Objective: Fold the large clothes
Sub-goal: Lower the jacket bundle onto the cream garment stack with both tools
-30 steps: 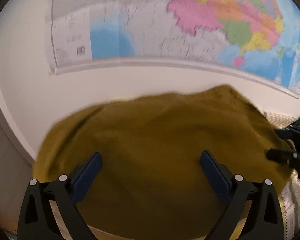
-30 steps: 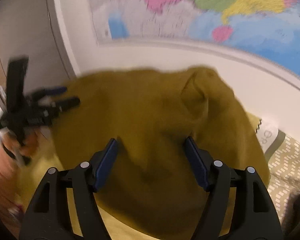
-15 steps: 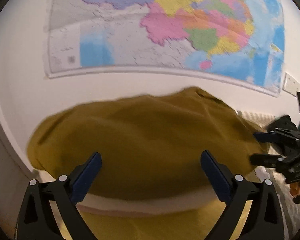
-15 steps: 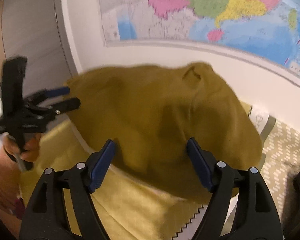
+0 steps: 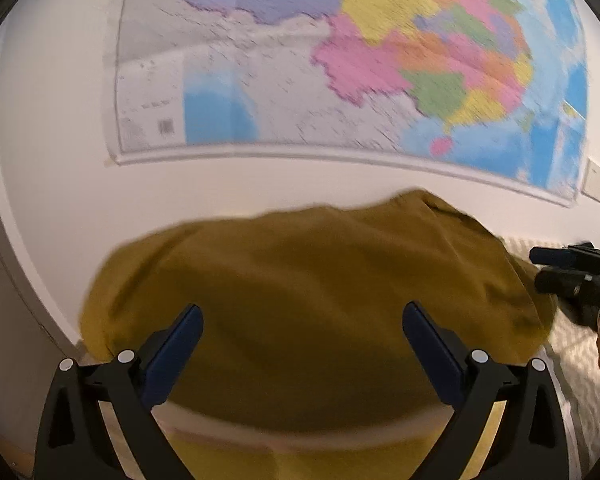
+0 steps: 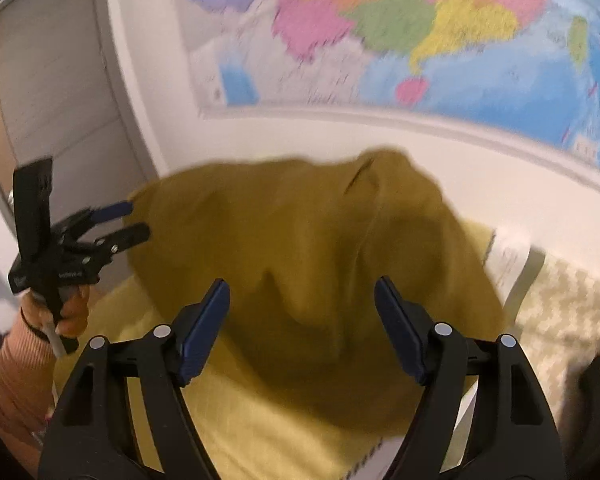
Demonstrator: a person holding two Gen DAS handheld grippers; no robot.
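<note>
Wall (image 5: 260, 184): white, fills the far side of both views. Map (image 5: 340, 60): large, coloured, hangs on the wall, blurred.

Garment (image 5: 308, 300): mustard-yellow cloth, bunched in a rounded mound in front of both grippers, below the map; its far edge is blurred. In the right wrist view the garment (image 6: 300, 248) has a peak at far right and lies over lighter yellow fabric (image 6: 268, 412). Patterned cover (image 6: 560, 308) to the right.

Left gripper (image 5: 302, 320): fingers spread wide, nothing between them, garment beyond. Right gripper (image 6: 302, 296): fingers spread, nothing pinched.
</note>
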